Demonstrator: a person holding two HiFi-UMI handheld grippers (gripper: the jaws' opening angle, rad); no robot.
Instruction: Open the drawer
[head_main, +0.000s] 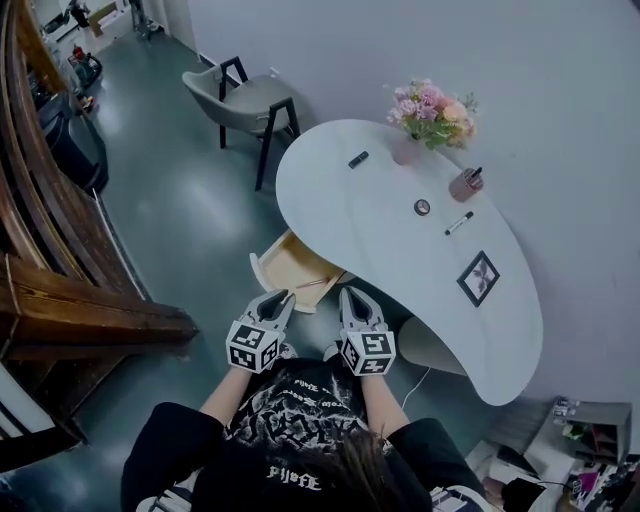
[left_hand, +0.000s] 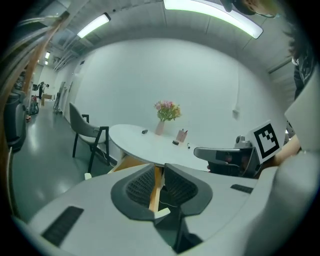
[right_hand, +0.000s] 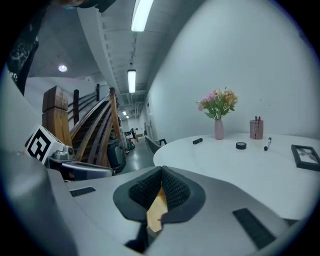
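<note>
Apparently, drawer (head_main: 290, 266) juts open beyond table (head_main: 400, 255) edge.

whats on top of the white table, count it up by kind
vase of flowers: 1
pen holder: 1
roll of tape: 1
marker: 1
picture frame: 1
small black block: 1
total: 6
</note>
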